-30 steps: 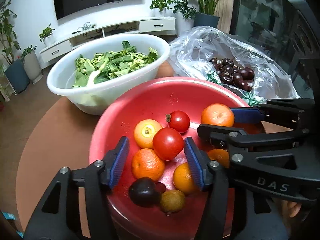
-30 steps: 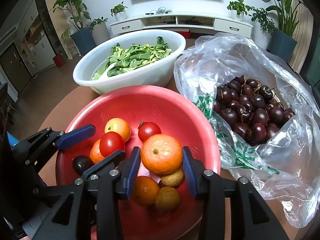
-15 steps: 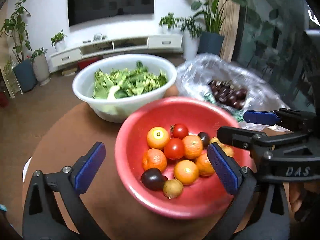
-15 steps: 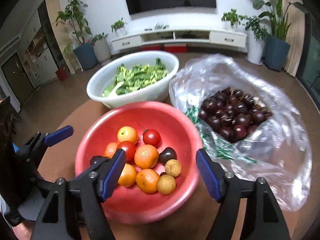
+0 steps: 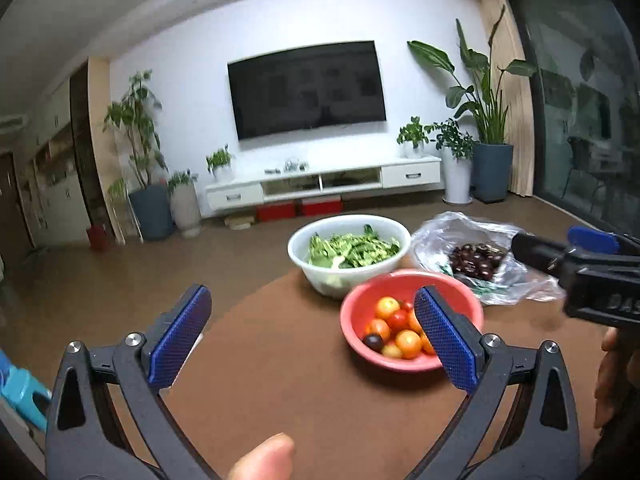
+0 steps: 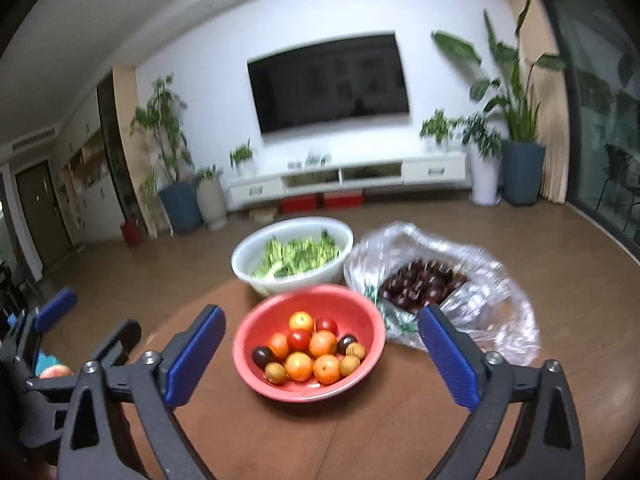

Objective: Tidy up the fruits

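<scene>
A red bowl (image 5: 400, 283) (image 6: 312, 300) holds several oranges (image 6: 323, 342), red tomatoes (image 6: 299, 339), dark plums (image 6: 262, 356) and small brown fruits (image 6: 349, 365). It stands on a round brown table (image 5: 280, 360). My left gripper (image 5: 310, 308) hovers well back from the bowl and to its left, jaws wide open and empty. My right gripper (image 6: 322, 320) hangs back above the near side of the bowl. Its jaws are opening and nothing is between them. Its fingers (image 5: 592, 240) also show at the right edge of the left wrist view.
A white bowl (image 5: 300, 252) (image 6: 248, 264) of green leaves stands behind the red bowl. To its right lies a clear plastic bag of dark cherries (image 5: 476, 260) (image 6: 424, 284). A thumb (image 5: 264, 460) shows at the bottom. Floor, plants and a TV cabinet lie beyond the table.
Both grippers opened, letting go of a tomato (left) and an orange (right), which now lie in the red bowl. Both then drew back and up, away from the bowl.
</scene>
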A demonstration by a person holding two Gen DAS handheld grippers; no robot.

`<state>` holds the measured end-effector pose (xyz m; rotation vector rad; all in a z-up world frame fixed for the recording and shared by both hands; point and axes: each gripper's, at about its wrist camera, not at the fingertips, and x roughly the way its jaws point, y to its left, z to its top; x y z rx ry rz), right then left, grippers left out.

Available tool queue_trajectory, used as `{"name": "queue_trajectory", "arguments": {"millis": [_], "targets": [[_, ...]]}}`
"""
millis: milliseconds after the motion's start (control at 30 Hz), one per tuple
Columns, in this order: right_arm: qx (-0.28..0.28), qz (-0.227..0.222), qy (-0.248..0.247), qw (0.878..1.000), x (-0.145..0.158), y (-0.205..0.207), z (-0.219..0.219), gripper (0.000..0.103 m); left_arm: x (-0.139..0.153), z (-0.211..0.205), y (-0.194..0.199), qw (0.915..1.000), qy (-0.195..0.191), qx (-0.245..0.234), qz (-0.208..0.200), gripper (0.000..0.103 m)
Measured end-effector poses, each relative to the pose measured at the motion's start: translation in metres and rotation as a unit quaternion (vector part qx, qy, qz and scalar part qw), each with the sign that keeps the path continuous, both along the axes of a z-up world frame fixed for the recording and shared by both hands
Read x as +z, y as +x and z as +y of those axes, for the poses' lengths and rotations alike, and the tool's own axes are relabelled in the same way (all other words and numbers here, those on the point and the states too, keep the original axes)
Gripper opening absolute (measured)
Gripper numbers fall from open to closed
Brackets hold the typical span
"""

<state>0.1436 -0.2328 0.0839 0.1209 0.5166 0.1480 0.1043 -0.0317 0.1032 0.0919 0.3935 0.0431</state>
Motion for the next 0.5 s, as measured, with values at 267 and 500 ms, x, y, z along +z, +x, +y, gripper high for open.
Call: {"name": "queue_trajectory", "arguments": {"millis": [267, 500], "targets": [[-0.038, -0.058, -0.034, 0.997, 0.035, -0.072, 0.009, 0.103, 0.002, 0.006, -0.045, 0.9982, -0.025, 0.016, 0.053, 0.103], [-0.056, -0.027, -0.044, 0.997, 0.028, -0.109, 0.011, 0.103, -0.016, 0.014, -0.075, 0.9938, -0.047, 0.025, 0.097, 0.103]]}}
